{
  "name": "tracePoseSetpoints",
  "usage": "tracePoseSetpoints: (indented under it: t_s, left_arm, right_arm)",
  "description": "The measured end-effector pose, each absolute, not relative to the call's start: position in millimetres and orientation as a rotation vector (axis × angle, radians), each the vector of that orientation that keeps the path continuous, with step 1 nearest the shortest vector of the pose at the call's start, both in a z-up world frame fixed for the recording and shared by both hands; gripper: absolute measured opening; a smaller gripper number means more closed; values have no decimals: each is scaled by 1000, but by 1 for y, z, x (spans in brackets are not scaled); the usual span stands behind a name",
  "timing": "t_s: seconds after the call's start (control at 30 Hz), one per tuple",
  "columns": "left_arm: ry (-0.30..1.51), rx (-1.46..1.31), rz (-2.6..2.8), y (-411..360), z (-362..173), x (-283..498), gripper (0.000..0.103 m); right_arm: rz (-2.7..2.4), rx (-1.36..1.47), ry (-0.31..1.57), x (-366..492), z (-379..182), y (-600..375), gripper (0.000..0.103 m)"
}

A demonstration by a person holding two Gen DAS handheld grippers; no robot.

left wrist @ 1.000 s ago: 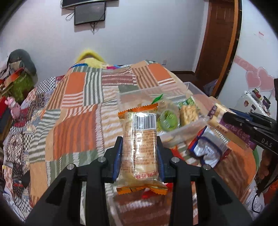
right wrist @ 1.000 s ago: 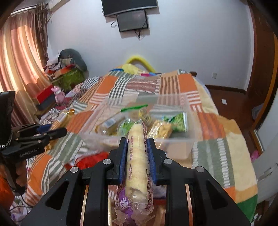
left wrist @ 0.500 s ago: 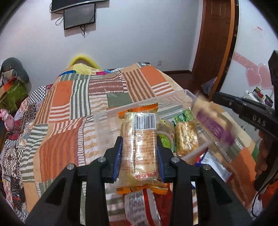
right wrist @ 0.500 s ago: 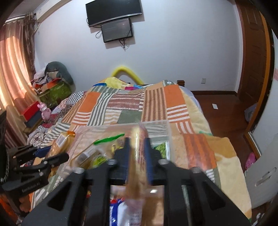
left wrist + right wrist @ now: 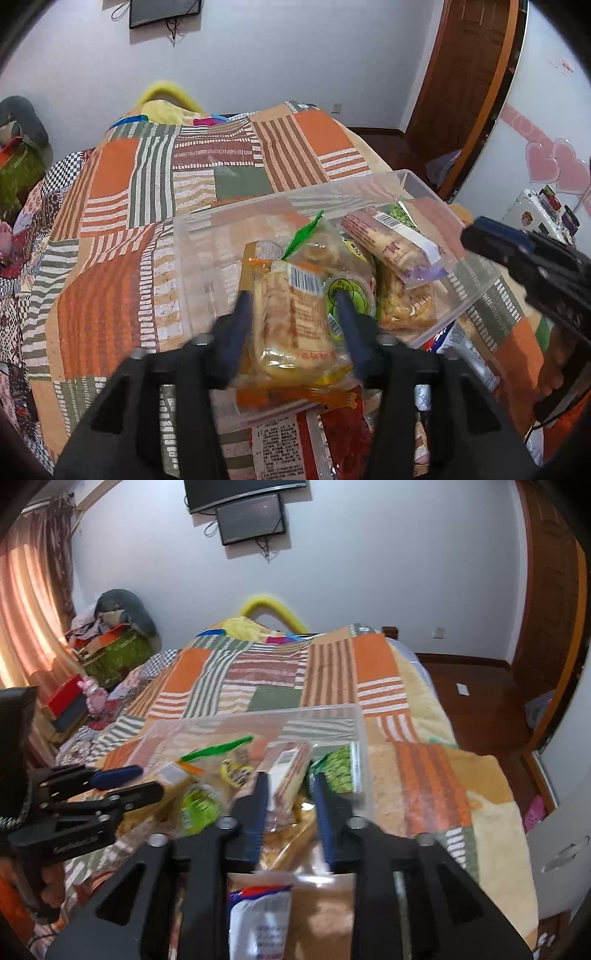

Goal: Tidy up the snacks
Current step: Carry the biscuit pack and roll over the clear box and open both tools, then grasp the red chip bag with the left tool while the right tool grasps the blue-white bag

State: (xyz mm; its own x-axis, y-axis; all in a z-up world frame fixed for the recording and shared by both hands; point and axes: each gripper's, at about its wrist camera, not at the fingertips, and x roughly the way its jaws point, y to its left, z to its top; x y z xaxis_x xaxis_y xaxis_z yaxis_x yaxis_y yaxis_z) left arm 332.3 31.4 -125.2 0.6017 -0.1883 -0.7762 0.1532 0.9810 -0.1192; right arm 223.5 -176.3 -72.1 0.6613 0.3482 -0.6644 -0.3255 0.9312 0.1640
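Between the spread, slack jaws of the left claw (image 5: 293, 314) lies an orange cracker pack (image 5: 295, 325), light, crinkly and crushable, best pinched across its long sides. Just ahead, the clear bin (image 5: 207, 258) holds it; the right claw (image 5: 290, 797) hangs open over a purple-ended roll (image 5: 288, 771) that lies in the bin.

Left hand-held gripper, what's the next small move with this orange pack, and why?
Probably draw the left hand-held gripper straight back. Its jaws look parted beside the orange-wrapped pack, which already lies in the clear bin with its tail over the near rim. A red packet lies outside on the quilt, likely next.
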Motion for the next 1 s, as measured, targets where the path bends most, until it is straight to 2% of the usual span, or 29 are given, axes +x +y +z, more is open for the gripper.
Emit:
tracePoseSetpoints:
  t_s: [0.03, 0.2, 0.3, 0.33, 0.37, 0.47, 1.0]
  left_arm:
    - [887, -40, -188, 32, -122, 329, 66]
    - [856, 1, -178, 30, -106, 313, 70]
    - [862, -3, -184, 33, -101, 301, 80]
    - [866, -4, -185, 33, -101, 298, 87]
    - [875, -6, -187, 35, -101, 292, 90]
    - [905, -5, -191, 37, -108, 279, 92]
    - [1108, -62, -220, 33, -170, 255, 93]
  right_arm:
    - [385, 29, 751, 219, -70, -176, 41]
    - [406, 3, 730, 206, -65, -174, 62]
    - [421, 3, 725, 194, -62, -174, 70]
    - [421, -1, 727, 190, -62, -174, 73]
    - [423, -5, 731, 187, -63, -173, 74]
    - [426, -16, 745, 181, -68, -173, 78]
    - [435, -23, 953, 169, -136, -164, 81]
